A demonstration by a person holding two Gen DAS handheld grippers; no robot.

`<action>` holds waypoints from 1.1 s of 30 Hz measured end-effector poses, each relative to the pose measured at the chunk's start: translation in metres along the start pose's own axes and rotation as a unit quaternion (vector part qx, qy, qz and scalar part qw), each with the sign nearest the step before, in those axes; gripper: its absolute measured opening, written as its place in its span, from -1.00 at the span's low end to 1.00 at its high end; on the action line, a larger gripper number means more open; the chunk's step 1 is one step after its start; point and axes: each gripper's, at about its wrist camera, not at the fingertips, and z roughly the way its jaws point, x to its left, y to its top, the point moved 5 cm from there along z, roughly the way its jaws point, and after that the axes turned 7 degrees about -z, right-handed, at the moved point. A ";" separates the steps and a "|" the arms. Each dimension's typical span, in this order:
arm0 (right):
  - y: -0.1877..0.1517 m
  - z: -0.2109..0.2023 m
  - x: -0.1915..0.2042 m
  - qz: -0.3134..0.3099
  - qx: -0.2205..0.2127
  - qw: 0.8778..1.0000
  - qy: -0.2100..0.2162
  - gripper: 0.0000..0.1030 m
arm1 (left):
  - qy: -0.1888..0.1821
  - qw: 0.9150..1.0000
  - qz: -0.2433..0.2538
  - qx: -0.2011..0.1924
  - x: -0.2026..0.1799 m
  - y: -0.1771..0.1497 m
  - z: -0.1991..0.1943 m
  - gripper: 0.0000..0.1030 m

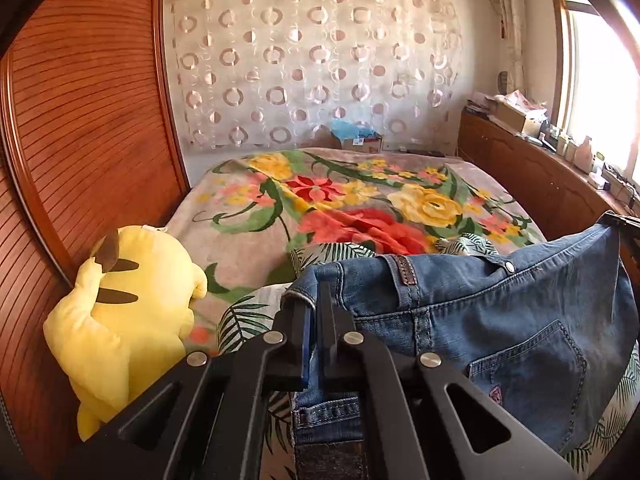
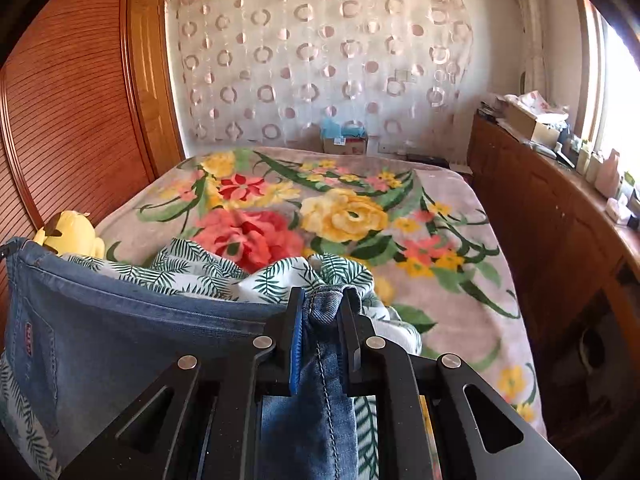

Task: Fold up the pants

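Blue denim pants [image 1: 500, 312] hang stretched between my two grippers above the bed, waistband up, back pocket facing the left wrist view. My left gripper [image 1: 314, 300] is shut on the left end of the waistband. My right gripper [image 2: 322, 308] is shut on the other end of the pants [image 2: 140, 332], with denim bunched between its fingers. The right gripper's tip shows at the far right of the left wrist view [image 1: 622, 222]. The legs hang below, out of sight.
A bed with a floral blanket [image 2: 360, 208] lies ahead. A leaf-print cloth [image 2: 224, 272] is crumpled under the pants. A yellow plush toy [image 1: 124, 312] sits at the left by the wooden wardrobe [image 1: 80, 120]. A cluttered wooden cabinet [image 2: 552, 208] runs along the right.
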 end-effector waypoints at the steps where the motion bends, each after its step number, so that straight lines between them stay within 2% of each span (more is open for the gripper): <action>1: 0.000 0.007 0.002 -0.006 0.010 1.000 -0.003 -0.73 | 0.002 1.000 -0.003 0.003 0.002 -0.001 0.006 -0.94; 6: -0.015 0.033 0.010 -0.003 0.052 0.999 -0.011 -0.71 | 0.004 1.000 -0.001 0.030 -0.001 -0.017 0.018 -0.94; 8: -0.019 0.029 0.011 -0.001 0.053 0.998 -0.016 -0.53 | -0.001 1.000 -0.004 0.029 -0.001 -0.021 0.012 -0.94; 10: -0.021 0.018 0.013 0.002 0.048 0.999 -0.021 -0.23 | -0.003 0.999 -0.006 0.035 -0.001 -0.025 0.008 -0.87; 12: -0.017 0.009 0.016 0.004 0.045 0.999 -0.027 -0.14 | 0.002 0.999 -0.005 0.044 -0.001 -0.029 0.004 -0.81; 14: -0.016 -0.004 0.024 0.003 0.037 0.999 -0.019 -0.14 | 0.007 0.999 -0.002 0.045 -0.002 -0.033 -0.005 -0.71; 17: -0.026 -0.027 0.035 -0.001 0.029 1.000 -0.009 -0.14 | 0.000 0.999 -0.003 0.039 -0.004 -0.039 -0.021 -0.46; 19: -0.033 -0.039 0.043 0.000 0.022 1.000 0.001 -0.13 | -0.003 0.999 -0.001 0.034 -0.005 -0.043 -0.031 -0.10; 21: -0.042 -0.051 0.050 0.003 0.017 1.000 0.014 -0.13 | -0.009 0.999 0.001 0.033 -0.007 -0.047 -0.040 0.04; 24: -0.056 -0.065 0.065 0.002 0.012 0.999 0.032 -0.13 | -0.023 0.999 0.007 0.031 -0.013 -0.057 -0.052 0.53; 26: -0.065 -0.073 0.074 0.000 0.011 0.999 0.045 -0.13 | -0.040 0.999 0.002 0.038 -0.016 -0.066 -0.059 0.56; 33: -0.101 -0.105 0.091 0.004 0.006 0.998 0.069 -0.11 | -0.054 0.997 0.003 0.048 -0.026 -0.095 -0.075 0.56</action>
